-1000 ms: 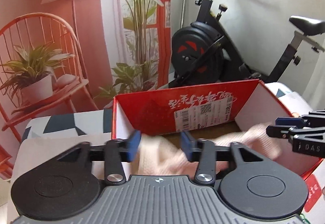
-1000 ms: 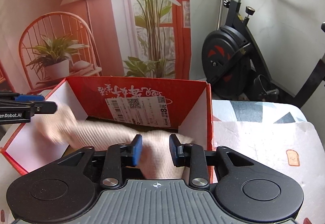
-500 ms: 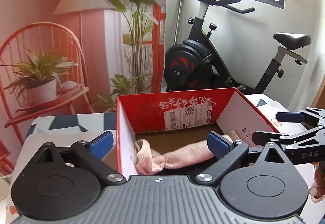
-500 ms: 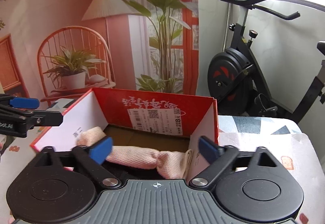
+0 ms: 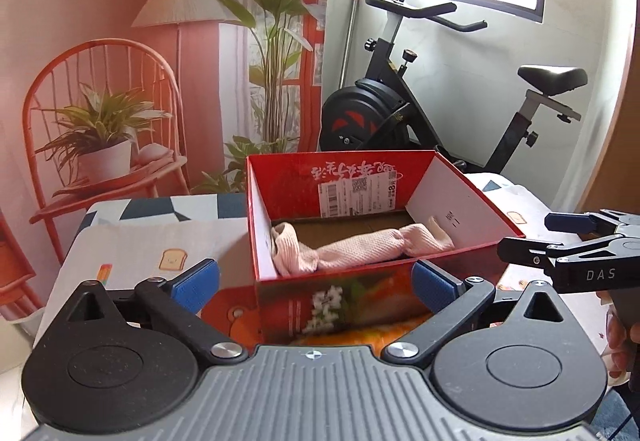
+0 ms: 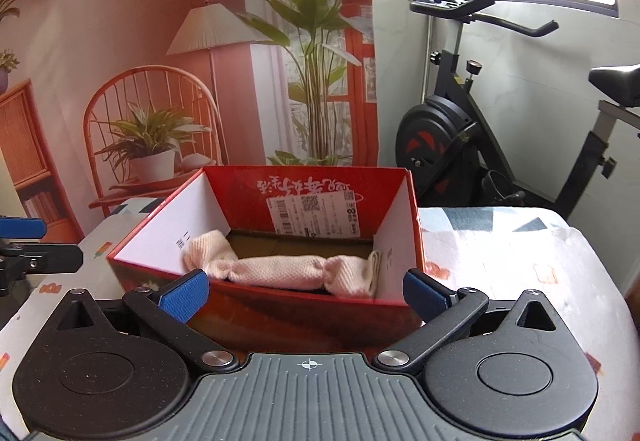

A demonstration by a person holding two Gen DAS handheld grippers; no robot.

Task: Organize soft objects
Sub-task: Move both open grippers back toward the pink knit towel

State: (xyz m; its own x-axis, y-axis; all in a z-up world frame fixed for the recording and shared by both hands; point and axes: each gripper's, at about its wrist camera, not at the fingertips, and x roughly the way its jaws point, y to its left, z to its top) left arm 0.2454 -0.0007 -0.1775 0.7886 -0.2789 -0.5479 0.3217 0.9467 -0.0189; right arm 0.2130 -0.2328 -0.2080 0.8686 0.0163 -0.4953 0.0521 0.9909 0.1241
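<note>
- And here we are: the left gripper (image 5: 316, 283) has its jaws spread wide, with nothing pinched between its blue pads (image 5: 195, 279).
- Same story on the other side: the right gripper (image 6: 306, 291) is wide open too, and its pads (image 6: 424, 291) hold nothing.
- Both sit just short of the near wall of the red box (image 5: 460, 261), apart from it and looking down into it.
- The prize is in the box: a pale pink towel (image 5: 352, 247), twisted into a long roll, lies across the brown floor of the box.
- From the right wrist view the towel (image 6: 288, 271) stretches nearly from one white side wall to the other, with bunched ends at each side.
- Its left end there rides up against the white wall; its right end folds against the opposite wall.
- The box (image 6: 280, 305) is open on top, with a white label on the inside of its far red wall.
- It stands on a table (image 6: 500, 261) covered in a light patterned cloth with small toast prints.
- The right gripper also shows at the right edge of the left wrist view (image 5: 560, 241), off to the side of the box, and part of a hand (image 5: 618, 337) peeks in behind it.
- Beyond the table stands an exercise bike (image 5: 400, 109), next to a printed backdrop (image 5: 120, 41) of a chair, a lamp and plants.
</note>
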